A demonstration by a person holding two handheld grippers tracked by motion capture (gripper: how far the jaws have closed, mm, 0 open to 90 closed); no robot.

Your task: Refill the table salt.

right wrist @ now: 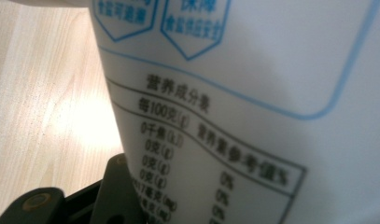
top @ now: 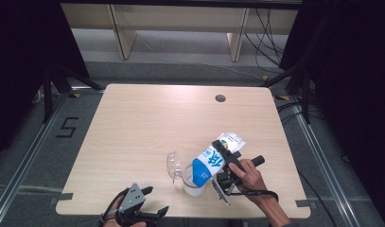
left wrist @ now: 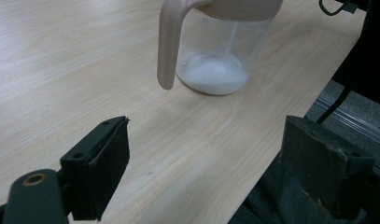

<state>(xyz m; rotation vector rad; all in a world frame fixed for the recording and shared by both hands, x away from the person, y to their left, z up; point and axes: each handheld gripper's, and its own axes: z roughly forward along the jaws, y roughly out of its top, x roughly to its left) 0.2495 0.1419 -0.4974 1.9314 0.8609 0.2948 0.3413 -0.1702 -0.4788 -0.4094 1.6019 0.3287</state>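
From the high view we see the right gripper clamped on a tilted salt bag, its mouth over the clear jug near the table's front edge; the left gripper hangs spread at that edge; in the left gripper view our jaws gape, touching nothing, the jug holding white grains; in the right gripper view the bag presses our jaw.

One desk stands here, and every other count is taken from it. On it, near its front edge, sits one clear jug with one beige handle and one small heap of white powder in its bottom. Beside the jug on the desk lies one clear lid. Above the desk hangs one white-and-blue bag. Two grippers: the left gripper at the desk's front edge, the right gripper over it. One round hole marks the desk's far side.
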